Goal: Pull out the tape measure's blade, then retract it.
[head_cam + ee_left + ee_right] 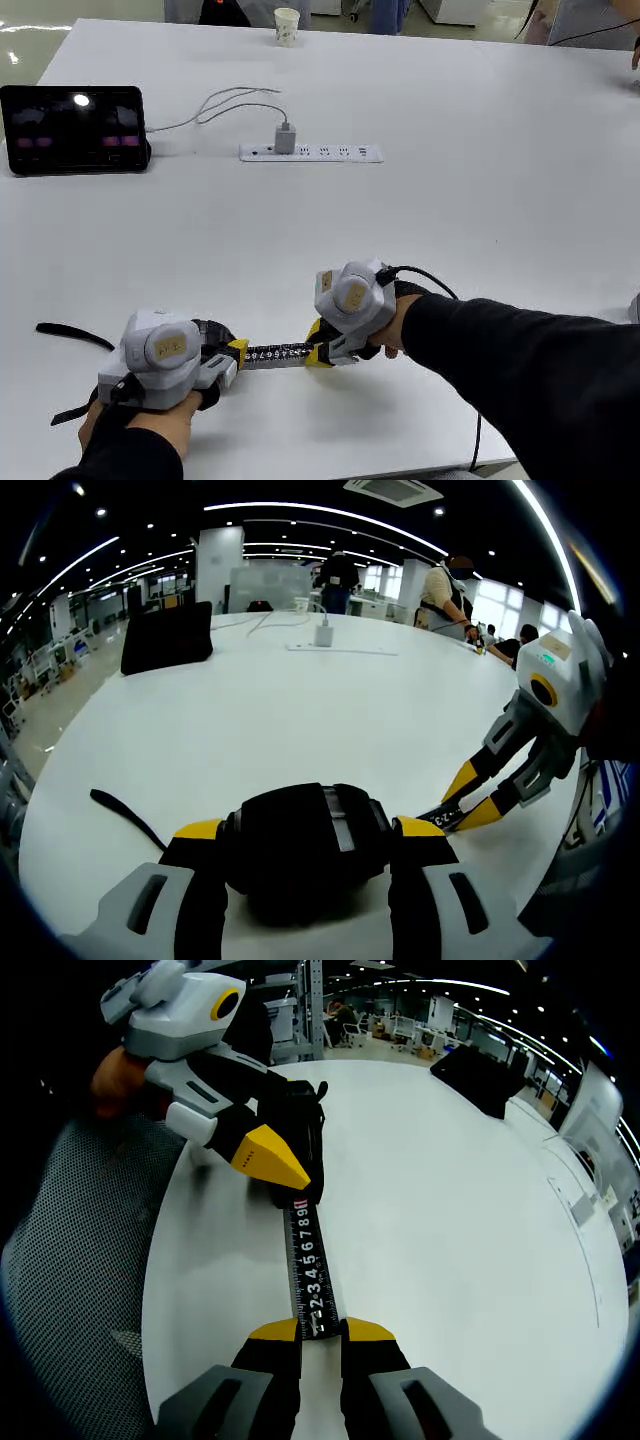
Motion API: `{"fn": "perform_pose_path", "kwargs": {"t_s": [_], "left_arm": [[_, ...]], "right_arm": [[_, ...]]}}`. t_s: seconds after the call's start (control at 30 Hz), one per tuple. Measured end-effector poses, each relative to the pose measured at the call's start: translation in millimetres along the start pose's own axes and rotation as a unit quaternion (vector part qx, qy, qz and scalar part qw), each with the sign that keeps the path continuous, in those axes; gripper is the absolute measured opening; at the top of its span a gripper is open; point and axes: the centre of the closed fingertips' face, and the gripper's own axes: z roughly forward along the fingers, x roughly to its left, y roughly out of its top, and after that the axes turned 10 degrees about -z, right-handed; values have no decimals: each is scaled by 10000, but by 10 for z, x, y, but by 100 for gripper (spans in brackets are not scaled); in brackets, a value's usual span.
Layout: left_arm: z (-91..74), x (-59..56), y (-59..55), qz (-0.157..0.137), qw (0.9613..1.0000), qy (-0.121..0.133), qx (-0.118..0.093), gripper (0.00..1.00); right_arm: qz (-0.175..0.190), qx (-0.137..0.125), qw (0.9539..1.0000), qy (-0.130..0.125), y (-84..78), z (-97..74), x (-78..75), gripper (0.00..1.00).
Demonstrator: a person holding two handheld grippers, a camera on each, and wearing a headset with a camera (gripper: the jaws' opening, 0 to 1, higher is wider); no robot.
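A black tape measure case [305, 835] sits on the white table, squeezed between the yellow-tipped jaws of my left gripper [228, 352]. Its black wrist strap [70, 335] trails off to the left. A short length of black blade [306, 1265] with white numbers runs out of the case [300, 1135] toward my right gripper [321, 1330], which is shut on the blade's end. In the head view the blade [275, 354] spans the small gap between the left gripper and my right gripper [318, 352]. From the left gripper view, the right gripper [466, 802] pinches the blade's tip.
A dark tablet [72, 128] stands at the back left. A white power strip [310, 152] with a charger and cable lies mid-table, and a paper cup [286, 25] stands at the far edge. The table's near edge [330, 468] runs just below the grippers.
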Motion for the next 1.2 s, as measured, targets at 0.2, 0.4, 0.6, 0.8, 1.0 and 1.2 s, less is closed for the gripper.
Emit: {"fn": "perform_pose_path", "kwargs": {"t_s": [0.2,0.4,0.6,0.8,1.0,1.2], "left_arm": [[1,-1,-1,-22,10000,-13,-1,60],[3,-2,-6,-41,10000,-20,10,60],[6,-1,-4,-48,10000,-24,8,60],[4,2,1,-48,10000,-25,18,60],[3,4,4,-43,10000,-21,23,60],[1,3,3,-32,10000,-17,25,60]], "right_arm": [[16,-57,10000,0,25,19,-4,11],[-6,-123,9999,-17,76,54,-9,11],[-18,-175,9998,-14,122,91,-12,11],[16,-204,9998,-8,151,102,-11,11],[57,-290,9996,-9,187,116,-15,11],[69,-345,9994,-4,233,145,-7,11]]}}
